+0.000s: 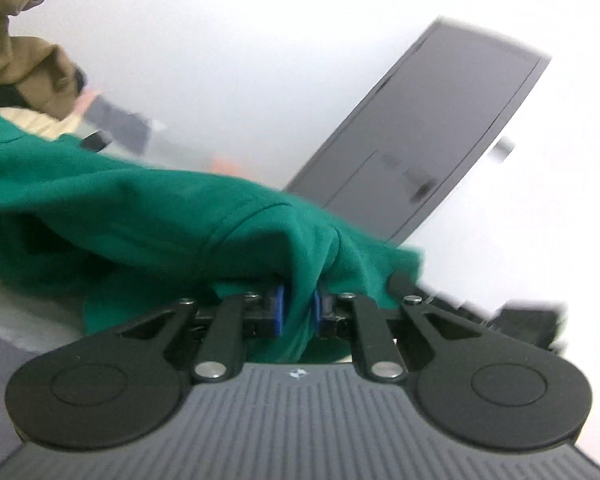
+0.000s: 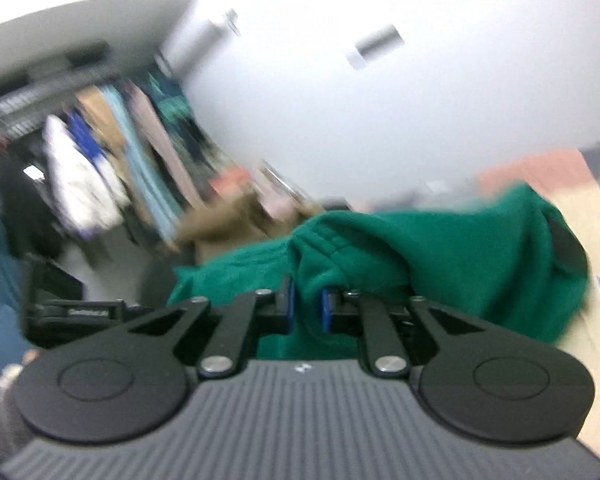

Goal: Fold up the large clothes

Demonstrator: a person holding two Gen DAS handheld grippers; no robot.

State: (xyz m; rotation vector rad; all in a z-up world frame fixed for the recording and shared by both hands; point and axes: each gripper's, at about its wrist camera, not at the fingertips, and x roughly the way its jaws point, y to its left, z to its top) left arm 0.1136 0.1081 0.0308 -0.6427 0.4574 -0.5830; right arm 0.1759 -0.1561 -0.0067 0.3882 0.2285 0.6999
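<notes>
A large green garment (image 1: 140, 216) fills the left wrist view from the left edge to the middle. My left gripper (image 1: 299, 307) is shut on a bunched fold of it, the blue pads (image 1: 279, 308) pressing the cloth from both sides. In the right wrist view the same green garment (image 2: 440, 256) hangs across the middle and right. My right gripper (image 2: 307, 307) is shut on a thick seamed edge of it, cloth squeezed between the blue pads (image 2: 327, 309). Both views are blurred.
A dark door (image 1: 432, 140) stands in the white wall ahead of the left gripper. Brown clothing (image 1: 16, 48) hangs at the upper left. A rack of hanging clothes (image 2: 112, 148) is at the left of the right wrist view, with a light wooden surface (image 2: 592, 240) at the right.
</notes>
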